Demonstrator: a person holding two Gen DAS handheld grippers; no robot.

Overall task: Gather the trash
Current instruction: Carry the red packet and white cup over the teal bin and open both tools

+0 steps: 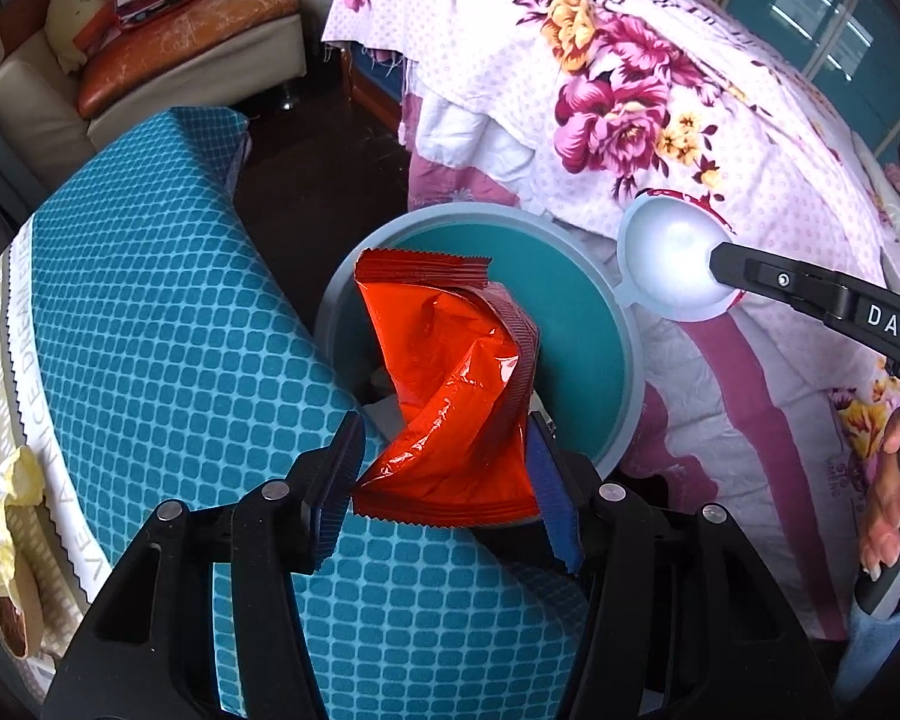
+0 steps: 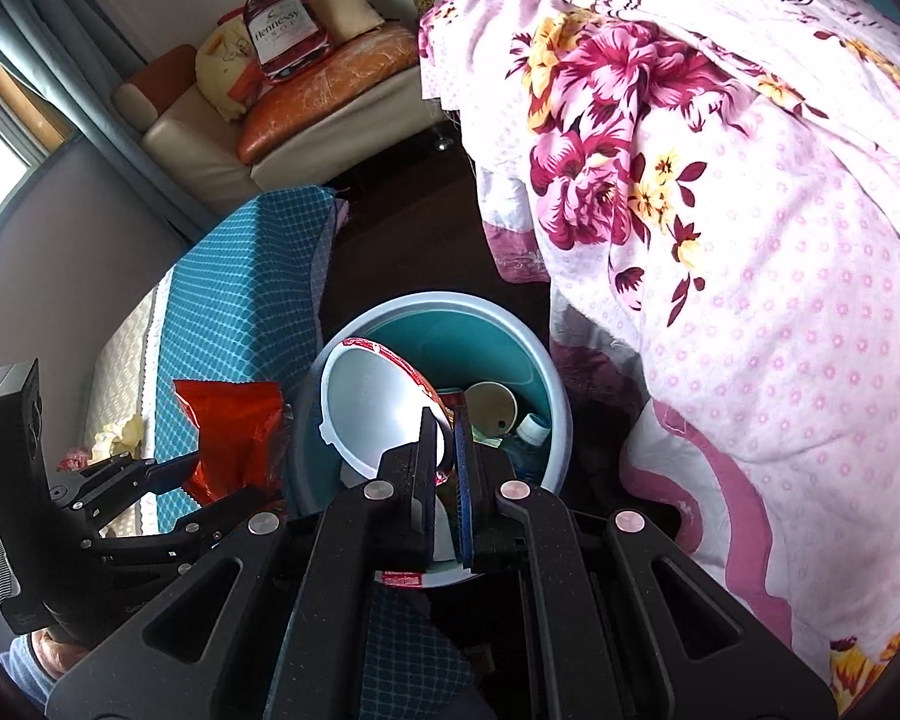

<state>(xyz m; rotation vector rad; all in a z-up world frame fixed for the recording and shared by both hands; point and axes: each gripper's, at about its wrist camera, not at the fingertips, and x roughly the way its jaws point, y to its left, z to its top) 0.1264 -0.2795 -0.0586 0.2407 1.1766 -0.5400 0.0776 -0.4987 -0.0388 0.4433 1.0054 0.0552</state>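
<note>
A crumpled red snack wrapper (image 1: 450,360) is pinched between the blue pads of my left gripper (image 1: 444,438), held just over the near rim of a round teal bin (image 1: 570,312). To the right, my right gripper (image 1: 720,264) grips a white paper bowl (image 1: 672,264) by its rim. In the right wrist view, my right gripper (image 2: 445,420) is shut on the red-edged white bowl (image 2: 378,402), which tilts over the bin (image 2: 450,324). A brown paper cup (image 2: 491,408) and a capped bottle (image 2: 531,429) lie inside the bin. The wrapper (image 2: 234,426) and left gripper (image 2: 222,480) show at the left.
A table with a teal gridded cloth (image 1: 150,330) stands left of the bin, with crumpled yellow-white paper (image 1: 0,498) near its edge. A bed with a floral blanket (image 1: 690,120) crowds the right side. A sofa (image 1: 150,60) sits behind. A person's hand (image 1: 894,492) holds the right gripper's handle.
</note>
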